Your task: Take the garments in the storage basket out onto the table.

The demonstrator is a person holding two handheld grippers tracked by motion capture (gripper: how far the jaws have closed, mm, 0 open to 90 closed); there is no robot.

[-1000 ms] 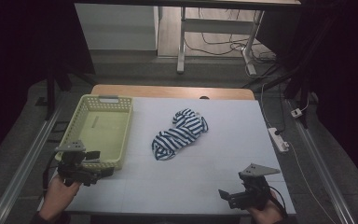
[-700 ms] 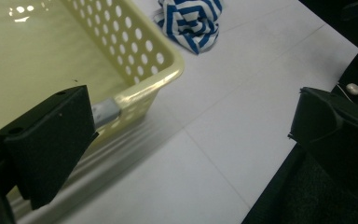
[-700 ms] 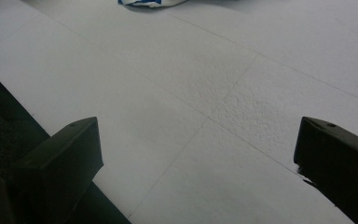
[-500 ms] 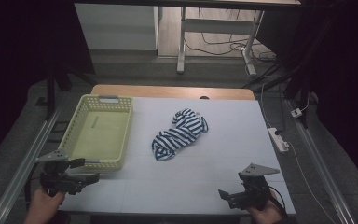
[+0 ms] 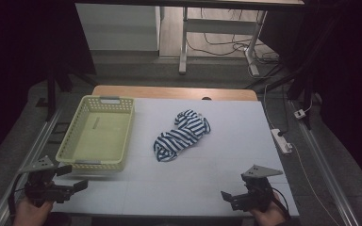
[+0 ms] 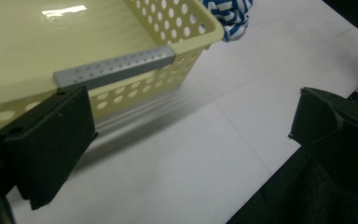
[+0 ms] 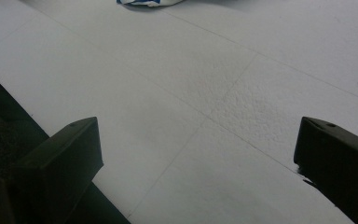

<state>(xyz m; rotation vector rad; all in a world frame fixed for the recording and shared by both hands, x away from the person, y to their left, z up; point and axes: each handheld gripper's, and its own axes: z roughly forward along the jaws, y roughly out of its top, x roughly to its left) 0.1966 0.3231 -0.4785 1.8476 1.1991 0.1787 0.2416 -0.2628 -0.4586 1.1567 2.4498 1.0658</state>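
where cables litter the floor (image 5: pixel 226 44), a white table (image 5: pixel 245 136) stands.

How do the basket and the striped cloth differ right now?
The basket is pale yellow, rigid and boxy with holed walls; the striped cloth is blue and white, soft and crumpled in a heap. The basket sits at the table's left, the cloth near the middle. Both rest on the white table, untouched.

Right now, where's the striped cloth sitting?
In the high view the striped cloth lies crumpled mid-table, just right of the yellow basket and apart from it, beyond both tongs.
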